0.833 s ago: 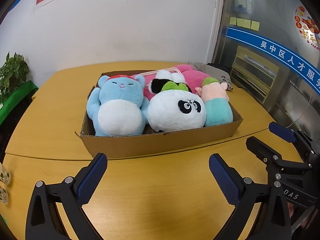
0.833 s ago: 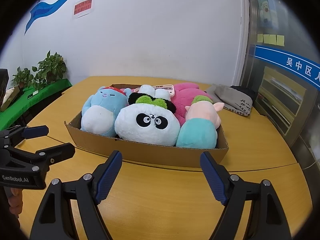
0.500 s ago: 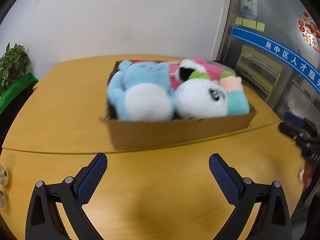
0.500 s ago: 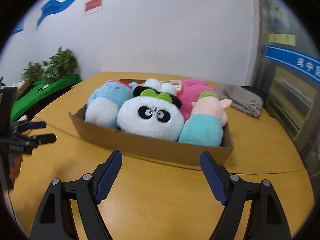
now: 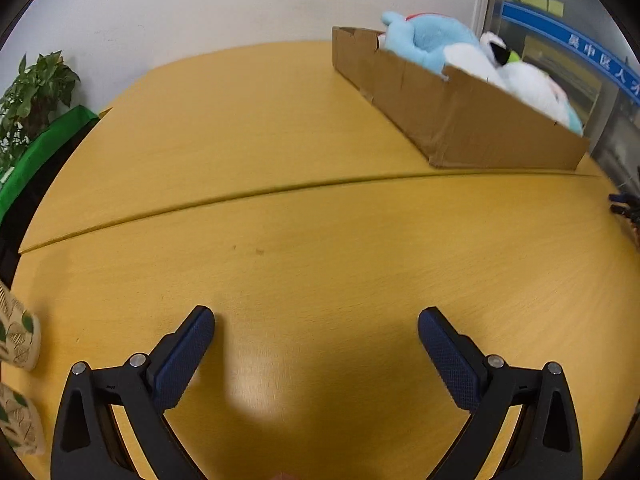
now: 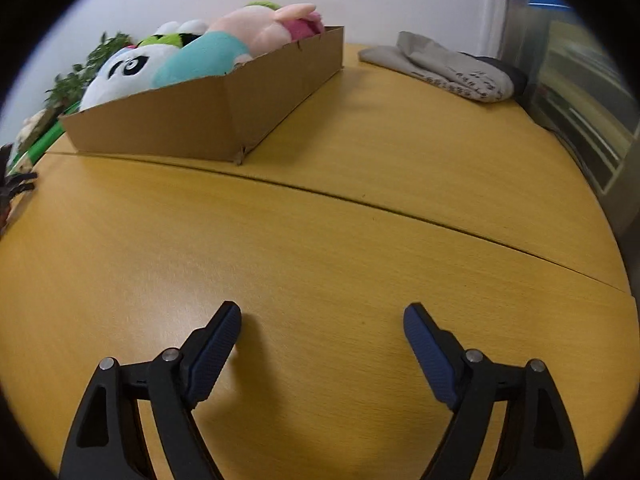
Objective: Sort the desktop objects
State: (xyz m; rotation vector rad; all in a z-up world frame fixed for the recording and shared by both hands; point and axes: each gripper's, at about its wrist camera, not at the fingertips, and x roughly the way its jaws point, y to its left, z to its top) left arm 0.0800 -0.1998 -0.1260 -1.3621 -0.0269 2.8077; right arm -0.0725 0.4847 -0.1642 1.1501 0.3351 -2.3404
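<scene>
A shallow cardboard box (image 5: 472, 120) (image 6: 208, 116) sits on the yellow wooden table and holds several plush toys. In the left wrist view I see a blue plush (image 5: 428, 42) and a white panda (image 5: 520, 80) over its rim. The right wrist view shows the panda (image 6: 124, 72), a teal and pink plush (image 6: 208, 54) and a pink one (image 6: 304, 26). My left gripper (image 5: 316, 332) hangs open, low over bare table, well short of the box. My right gripper (image 6: 322, 326) is open too, close above the tabletop, with nothing between its fingers.
A folded grey cloth (image 6: 452, 68) lies at the table's far right. A potted plant (image 5: 32, 96) and green surface stand beyond the left edge. Patterned paper cups (image 5: 16, 344) sit near the left front edge. A seam (image 5: 280, 196) crosses the tabletop.
Both grippers have dropped down towards the tabletop and swung outward, left one leftward and right one rightward, so the box has slid to the upper corner of each view. Jaws stay open.
</scene>
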